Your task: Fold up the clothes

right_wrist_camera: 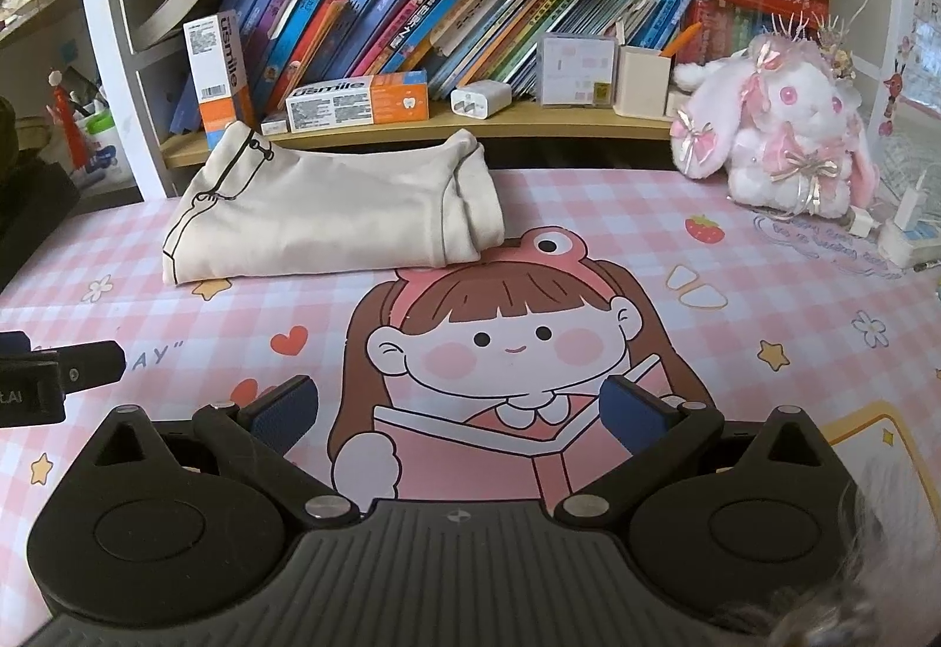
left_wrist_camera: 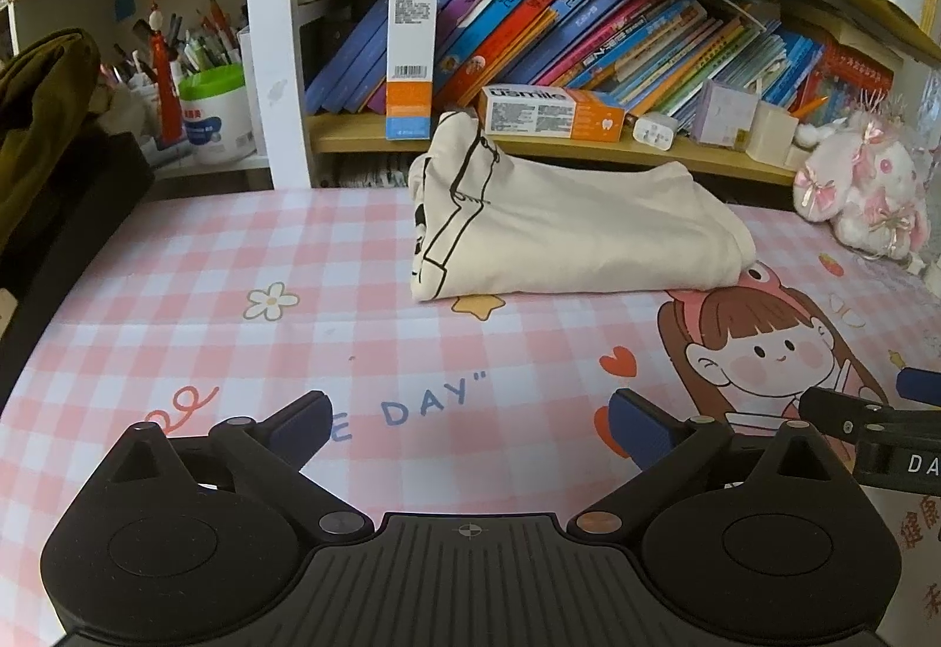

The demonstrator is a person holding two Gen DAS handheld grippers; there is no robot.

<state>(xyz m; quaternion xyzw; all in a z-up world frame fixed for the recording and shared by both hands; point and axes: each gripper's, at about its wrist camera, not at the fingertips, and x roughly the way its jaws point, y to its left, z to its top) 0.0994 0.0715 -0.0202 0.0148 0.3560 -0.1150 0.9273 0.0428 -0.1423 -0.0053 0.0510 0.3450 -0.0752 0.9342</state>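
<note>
A cream garment (left_wrist_camera: 564,229) with black line print lies folded into a compact bundle at the far side of the pink checked desk mat (left_wrist_camera: 294,294), just below the bookshelf. It also shows in the right wrist view (right_wrist_camera: 329,217). My left gripper (left_wrist_camera: 467,426) is open and empty, low over the mat, well short of the garment. My right gripper (right_wrist_camera: 459,409) is open and empty over the cartoon girl print on the mat (right_wrist_camera: 735,306). Part of the right gripper shows at the right edge of the left wrist view (left_wrist_camera: 882,423).
A wooden shelf (right_wrist_camera: 529,117) with leaning books, two toothpaste boxes (right_wrist_camera: 359,100) and a white charger runs behind the garment. A pink plush rabbit (right_wrist_camera: 776,117) sits at the right. A pen pot (left_wrist_camera: 214,112) and dark cloth (left_wrist_camera: 41,106) are at the left.
</note>
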